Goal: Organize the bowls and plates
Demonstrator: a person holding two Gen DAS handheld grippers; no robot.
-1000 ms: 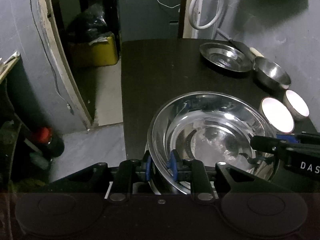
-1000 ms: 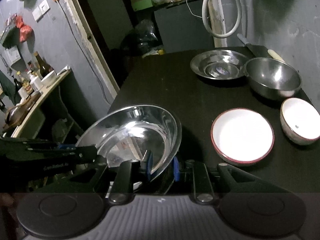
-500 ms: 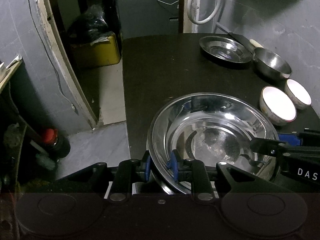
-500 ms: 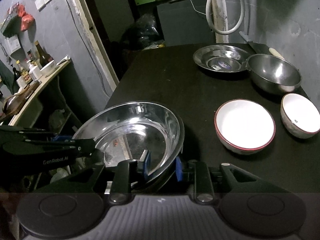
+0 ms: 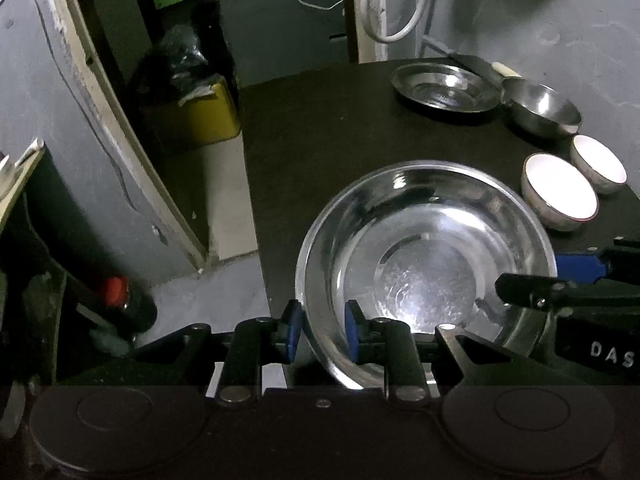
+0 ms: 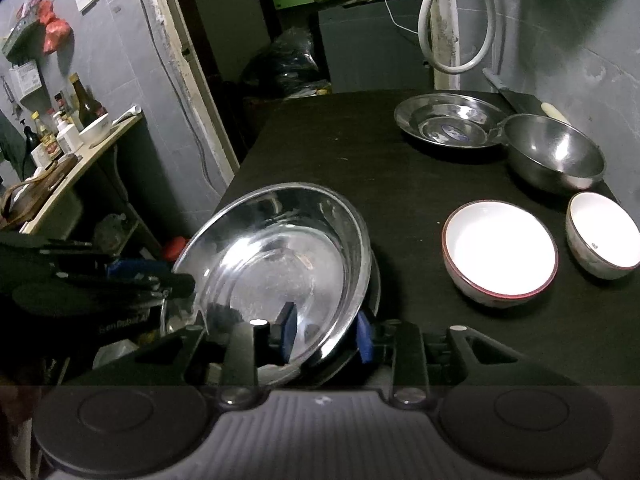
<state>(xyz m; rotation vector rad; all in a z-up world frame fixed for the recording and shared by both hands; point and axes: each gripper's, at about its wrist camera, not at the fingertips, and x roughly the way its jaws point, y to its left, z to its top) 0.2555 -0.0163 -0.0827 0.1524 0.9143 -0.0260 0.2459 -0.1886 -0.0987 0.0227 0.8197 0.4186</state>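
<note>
A dim room with grey tiled walls and a doorway holds a dark, matt black table (image 6: 392,168), and the work goes on at its near left corner. There a large, round, shiny steel basin (image 5: 424,264) lies on the table with both tools at its rim. The left gripper (image 5: 323,332) straddles the near rim, one blue pad outside and one inside; a second ago those pads sat tighter on the metal, and now its jaws are opening, with a gap showing on each side of the rim. The right gripper (image 6: 326,330) straddles the rim on the other side, and its jaws are opening too, wider than a second ago, the rim between the pads but no longer pinched. The basin also sits lower and flatter than it did a second ago, so I judge it has just been set down and is being let go, which would finish this placement. Being round, it has no long axis to speak of; its mouth faces up, though in the right wrist view it seems to tip slightly toward the left. Farther right sit a white bowl with a red rim (image 6: 500,252) and a smaller white bowl (image 6: 604,236), close together. Beyond them are a deep steel bowl (image 6: 556,152) and a shallow steel plate (image 6: 446,124), touching or nearly so.
</note>
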